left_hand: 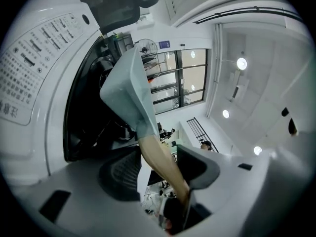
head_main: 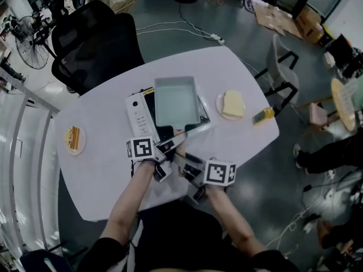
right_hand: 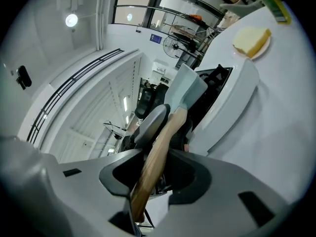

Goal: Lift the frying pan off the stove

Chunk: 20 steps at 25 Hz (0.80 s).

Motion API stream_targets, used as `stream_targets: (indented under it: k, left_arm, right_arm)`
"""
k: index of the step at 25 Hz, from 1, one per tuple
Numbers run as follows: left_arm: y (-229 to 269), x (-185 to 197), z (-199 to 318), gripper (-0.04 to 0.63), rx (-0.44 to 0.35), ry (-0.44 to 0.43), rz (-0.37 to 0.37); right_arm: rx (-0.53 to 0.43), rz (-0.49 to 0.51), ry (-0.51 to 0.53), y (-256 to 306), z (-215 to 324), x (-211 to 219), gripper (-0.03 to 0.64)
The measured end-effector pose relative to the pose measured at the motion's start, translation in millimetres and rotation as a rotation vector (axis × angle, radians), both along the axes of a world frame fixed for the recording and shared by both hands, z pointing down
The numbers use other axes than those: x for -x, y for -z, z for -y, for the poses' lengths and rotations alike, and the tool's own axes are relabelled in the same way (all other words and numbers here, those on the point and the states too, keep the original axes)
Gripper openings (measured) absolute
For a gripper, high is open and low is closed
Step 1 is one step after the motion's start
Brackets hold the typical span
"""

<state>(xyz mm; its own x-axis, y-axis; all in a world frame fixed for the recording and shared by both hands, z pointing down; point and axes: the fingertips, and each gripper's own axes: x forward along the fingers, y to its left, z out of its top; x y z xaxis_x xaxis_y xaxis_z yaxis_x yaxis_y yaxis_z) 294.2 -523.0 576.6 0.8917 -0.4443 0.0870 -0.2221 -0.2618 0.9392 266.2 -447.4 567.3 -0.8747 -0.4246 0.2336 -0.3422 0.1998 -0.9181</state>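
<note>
The frying pan (head_main: 177, 101) is sitting on the stove (head_main: 138, 113) in the middle of the frame, on the white table (head_main: 113, 169). Its wooden handle (right_hand: 159, 154) is poking down between both grippers. The right gripper (right_hand: 165, 152) is pinching the handle. The left gripper (left_hand: 159, 168) is standing spread around it.

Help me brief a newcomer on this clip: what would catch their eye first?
The pale rectangular frying pan sits on the stove at the middle of the white table. Its wooden handle runs between the jaws of the left hand-held gripper and right hand-held gripper.
</note>
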Motion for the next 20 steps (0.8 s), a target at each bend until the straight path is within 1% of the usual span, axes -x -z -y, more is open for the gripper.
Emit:
stream_targets:
  k: [1, 3, 5, 6, 9, 11, 13, 20]
  left_arm:
    - [0, 1, 1, 0.224, -0.002, 0.003, 0.004]
    - [2, -1, 1, 0.224, 0.012, 0.010, -0.025]
    - [3, -1, 1, 0.223, 0.020, 0.019, -0.034]
    - [4, -1, 1, 0.224, 0.021, 0.023, -0.034]
    - [5, 1, 0, 0.224, 0.002, 0.025, -0.003]
    - [8, -1, -2, 0.222, -0.008, 0.017, -0.009]
    - [13, 0, -4, 0.222, -0.024, 0.011, -0.008]
    - [39, 5, -10, 0.212, -0.082, 0.015, -0.042]
  right_arm:
    - [-0.003, 0.004, 0.002, 1, 0, 0, 0.146]
    - [-0.013, 0.007, 0.005, 3, 2, 1, 0.147]
    - [-0.023, 0.016, 0.006, 5, 3, 1, 0.149]
    - [-0.032, 0.018, 0.007, 6, 3, 1, 0.150]
    - [-0.058, 0.018, 0.023, 9, 2, 3, 0.153]
    - [-0.053, 0.021, 0.025, 9, 0, 5, 0.153]
    - [-0.057, 0.005, 0.027, 11, -2, 8, 0.153]
    - [-0.153, -0.074, 0.033, 31, -9, 15, 0.166]
